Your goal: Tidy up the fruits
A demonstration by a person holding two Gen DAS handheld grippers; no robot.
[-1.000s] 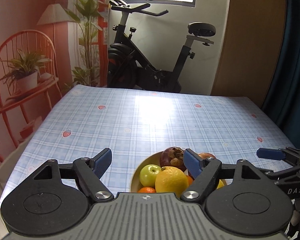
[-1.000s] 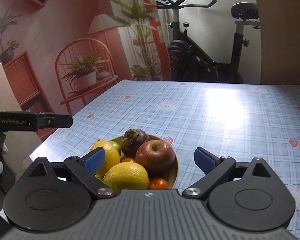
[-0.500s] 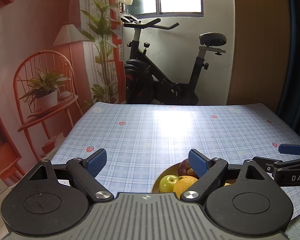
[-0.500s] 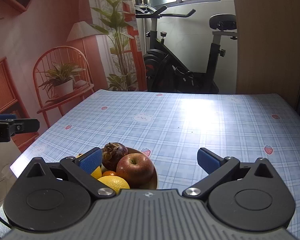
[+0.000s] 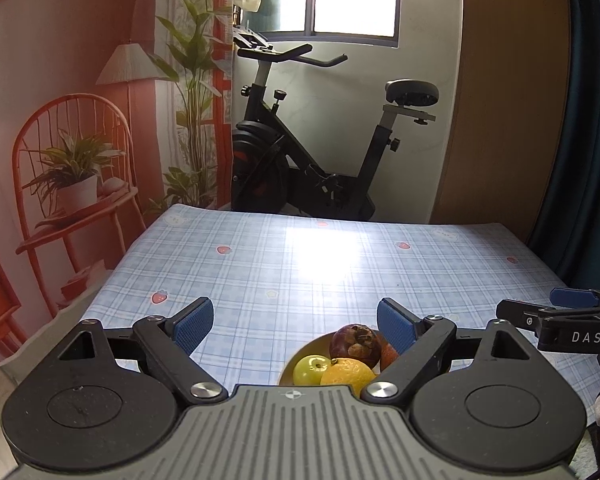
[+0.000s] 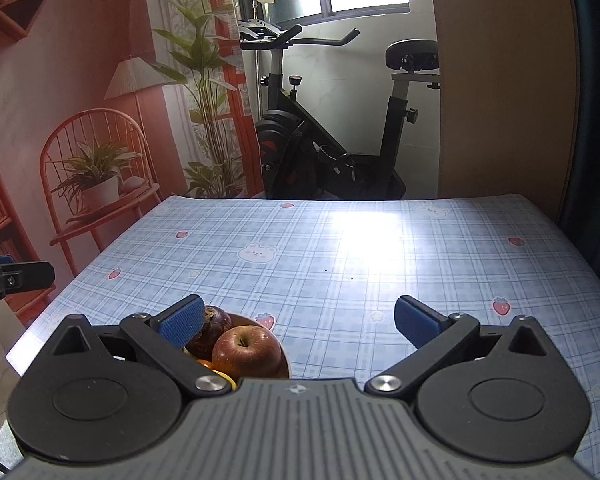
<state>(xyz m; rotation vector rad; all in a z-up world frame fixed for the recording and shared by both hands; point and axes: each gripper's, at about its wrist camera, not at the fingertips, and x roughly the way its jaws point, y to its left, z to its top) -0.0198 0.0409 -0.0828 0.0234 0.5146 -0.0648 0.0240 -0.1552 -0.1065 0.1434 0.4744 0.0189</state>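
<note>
A yellowish bowl of fruit sits on the near part of the table, low in both views. In the left wrist view it shows a dark mangosteen, a green apple and an orange. My left gripper is open above and behind the bowl, with nothing between its pads. The right wrist view shows a red apple and the mangosteen behind my left pad. My right gripper is open and empty, with the bowl at its left finger.
The blue checked tablecloth stretches bare beyond the bowl to the far edge. An exercise bike stands behind the table, with a dark curtain on the right. A finger of the other gripper shows at each view's side.
Both cameras have tipped upward and drawn back, so the bowl has sunk toward the bottom of each view. Both grippers stayed open and took hold of nothing.
</note>
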